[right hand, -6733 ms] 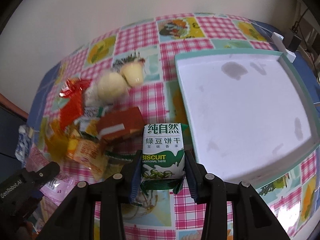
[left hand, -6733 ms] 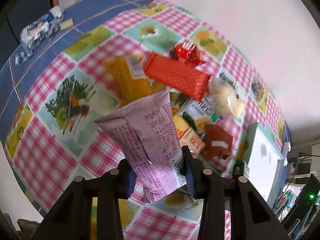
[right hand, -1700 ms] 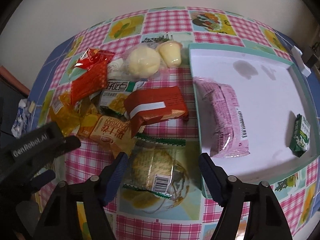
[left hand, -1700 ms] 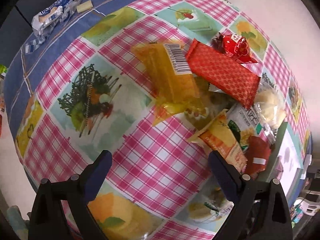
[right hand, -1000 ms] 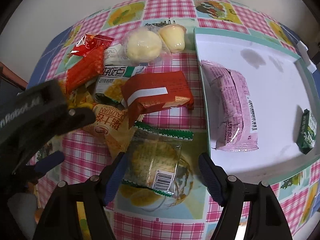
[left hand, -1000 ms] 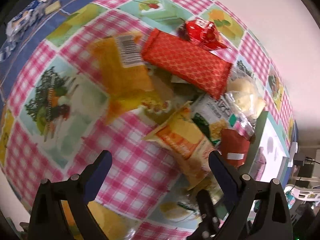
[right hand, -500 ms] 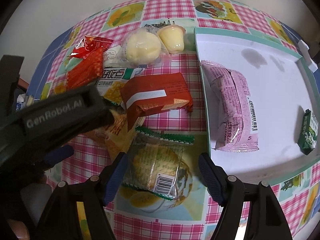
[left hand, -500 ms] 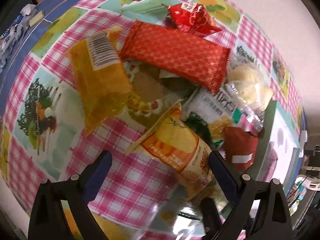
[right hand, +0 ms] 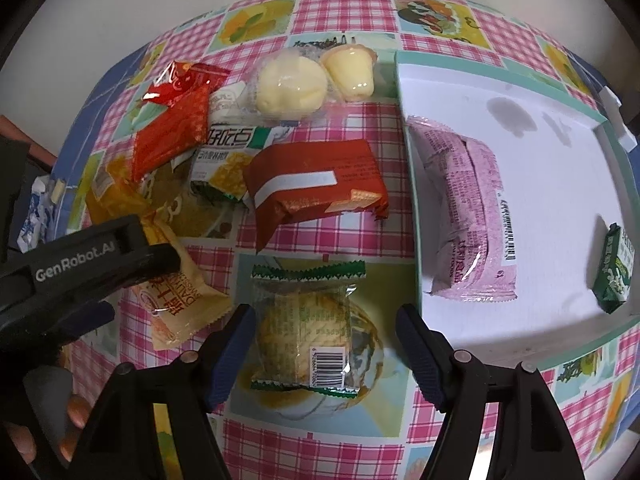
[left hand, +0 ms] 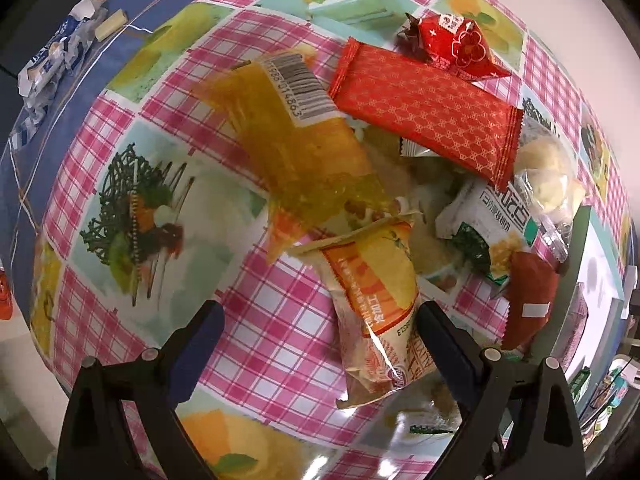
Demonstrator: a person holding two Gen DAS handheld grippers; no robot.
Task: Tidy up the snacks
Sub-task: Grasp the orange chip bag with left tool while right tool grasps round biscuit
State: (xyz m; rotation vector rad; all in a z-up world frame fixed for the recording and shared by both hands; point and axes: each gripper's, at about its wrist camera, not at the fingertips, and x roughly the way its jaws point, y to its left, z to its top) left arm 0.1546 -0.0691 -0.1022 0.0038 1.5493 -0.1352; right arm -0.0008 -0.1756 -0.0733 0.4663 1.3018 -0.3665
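The table, under a pink checked cloth with fruit pictures, carries everything. Only the right wrist view shows the inside of the white tray with its green rim: a pink packet lies along its near-left side and a small green carton sits at its right edge. Only the left wrist view shows the blue border of the cloth and a crumpled blue-and-white wrapper at the table's far-left edge.

The snacks lie heaped on the cloth just left of the tray. A long yellow bag overlaps a red patterned packet; a brown-red packet with a white stripe lies nearest the tray.

The left gripper has its fingers wide, an orange-and-white packet between them and lying against the right finger. The right gripper also stands wide, a clear cake packet with green ends between its fingers, neither pressing it.
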